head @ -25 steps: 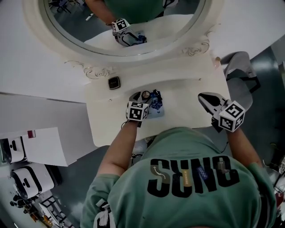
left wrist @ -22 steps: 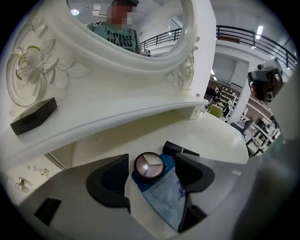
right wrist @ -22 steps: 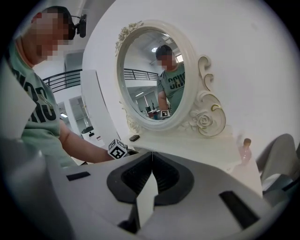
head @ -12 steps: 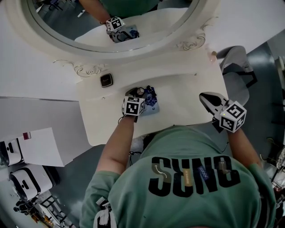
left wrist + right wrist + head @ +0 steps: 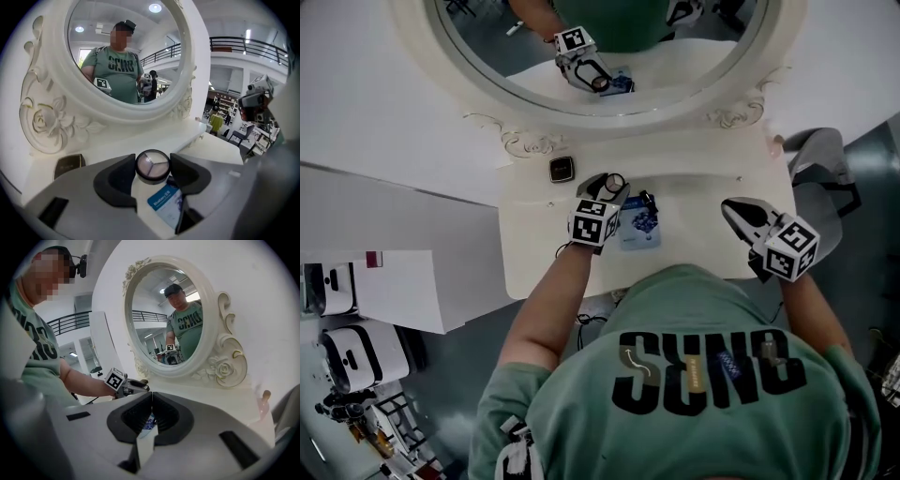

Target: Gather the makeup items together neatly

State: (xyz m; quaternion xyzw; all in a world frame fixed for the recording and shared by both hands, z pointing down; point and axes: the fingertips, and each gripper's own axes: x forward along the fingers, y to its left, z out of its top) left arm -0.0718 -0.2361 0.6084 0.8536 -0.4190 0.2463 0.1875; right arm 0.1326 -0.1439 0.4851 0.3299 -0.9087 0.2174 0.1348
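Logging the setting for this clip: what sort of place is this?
Probably a mock dressing-table station inside a large open hall, not a home bedroom: an ornate white mirror on a white vanity table, a round eyeshadow compact, and a railed mezzanine behind.

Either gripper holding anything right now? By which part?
Left gripper: its jaws have just been closing and now pinch the round black-rimmed eyeshadow compact by opposite sides of its rim. Right gripper: shut, empty.
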